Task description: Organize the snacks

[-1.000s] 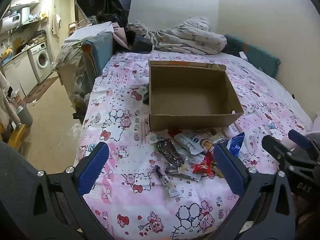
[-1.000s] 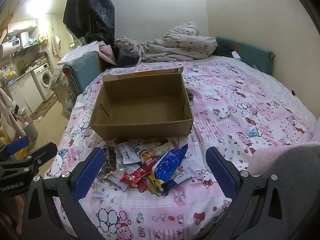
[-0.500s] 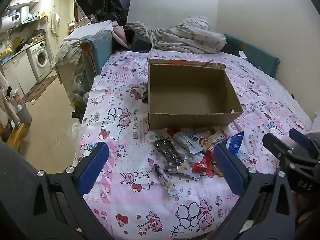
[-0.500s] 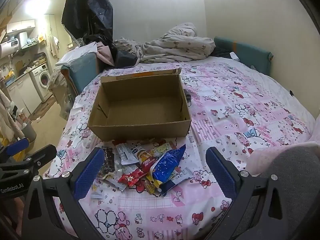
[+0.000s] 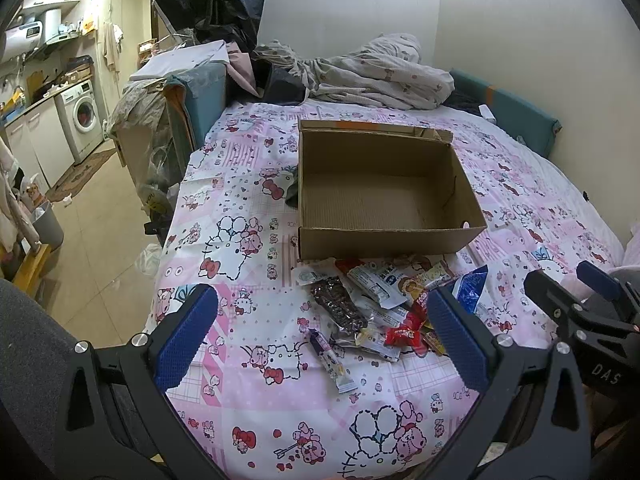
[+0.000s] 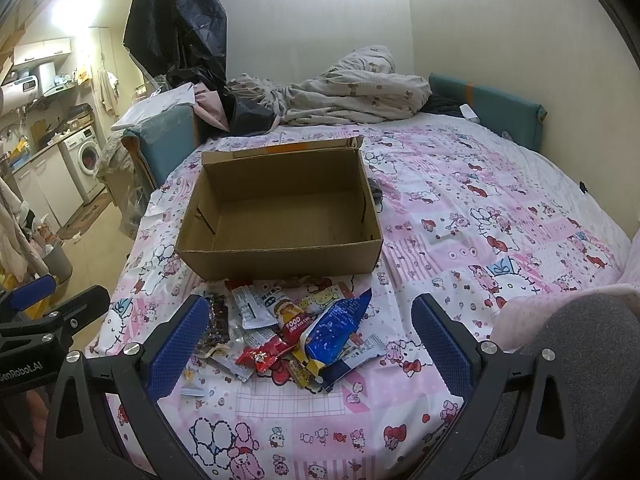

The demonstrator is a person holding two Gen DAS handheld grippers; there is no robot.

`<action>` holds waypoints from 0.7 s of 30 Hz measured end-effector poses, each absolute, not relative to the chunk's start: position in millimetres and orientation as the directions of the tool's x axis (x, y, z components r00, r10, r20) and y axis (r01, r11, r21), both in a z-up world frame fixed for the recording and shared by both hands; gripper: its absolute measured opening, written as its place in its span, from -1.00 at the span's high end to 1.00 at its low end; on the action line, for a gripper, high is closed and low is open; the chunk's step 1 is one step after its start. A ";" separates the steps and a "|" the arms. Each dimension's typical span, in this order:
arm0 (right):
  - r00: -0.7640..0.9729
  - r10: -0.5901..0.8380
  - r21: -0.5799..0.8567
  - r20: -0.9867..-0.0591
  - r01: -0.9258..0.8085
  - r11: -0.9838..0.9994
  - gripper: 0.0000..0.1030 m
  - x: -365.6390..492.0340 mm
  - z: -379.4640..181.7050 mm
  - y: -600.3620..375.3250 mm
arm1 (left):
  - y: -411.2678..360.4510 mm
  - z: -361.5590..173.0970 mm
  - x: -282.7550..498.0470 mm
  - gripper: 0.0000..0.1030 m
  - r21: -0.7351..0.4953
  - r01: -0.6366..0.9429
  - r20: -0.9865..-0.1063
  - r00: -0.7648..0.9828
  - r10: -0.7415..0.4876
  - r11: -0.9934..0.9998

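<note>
Left wrist view: the left tongs [image 5: 320, 332] hung spread and empty above the bed [image 5: 248, 408], both blue pads clear of everything. The cardboard box [image 5: 384, 236] sat open-topped and empty mid-bed, probably set there to receive the snacks. The snack pile [image 5: 380, 304] lay against its near wall, a short carry away. One slim wrapper [image 5: 332, 358] had strayed nearest the tongs. The right tongs' frame showed at the right edge.

Right wrist view: the right tongs [image 6: 310, 344] were likewise released, holding nothing, framing the pile from above. A blue packet [image 6: 336, 326] lay topmost, so likely the easiest first pick. No snack was yet in the box.
</note>
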State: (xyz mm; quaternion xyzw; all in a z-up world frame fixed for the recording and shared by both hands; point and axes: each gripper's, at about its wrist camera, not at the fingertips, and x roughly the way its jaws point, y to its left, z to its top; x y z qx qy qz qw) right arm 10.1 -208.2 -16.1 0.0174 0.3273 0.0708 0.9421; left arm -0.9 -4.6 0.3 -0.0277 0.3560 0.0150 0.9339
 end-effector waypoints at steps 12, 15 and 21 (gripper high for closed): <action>0.773 0.145 0.088 -0.617 -0.115 0.989 -1.00 10.9 -17.7 -209.6 | -3.8 0.9 -1.2 -1.00 -0.042 -0.048 -0.666 0.746 0.007 0.998; 0.772 0.145 0.091 -0.619 -0.113 0.989 -1.00 10.9 -17.5 -210.1 | -3.6 0.7 -1.2 -1.00 -0.044 -0.047 -0.666 0.746 0.006 0.998; 0.772 0.144 0.090 -0.620 -0.112 0.990 -1.00 11.2 -16.9 -210.2 | -3.4 0.4 -1.1 -1.00 -0.043 -0.046 -0.666 0.746 0.005 0.998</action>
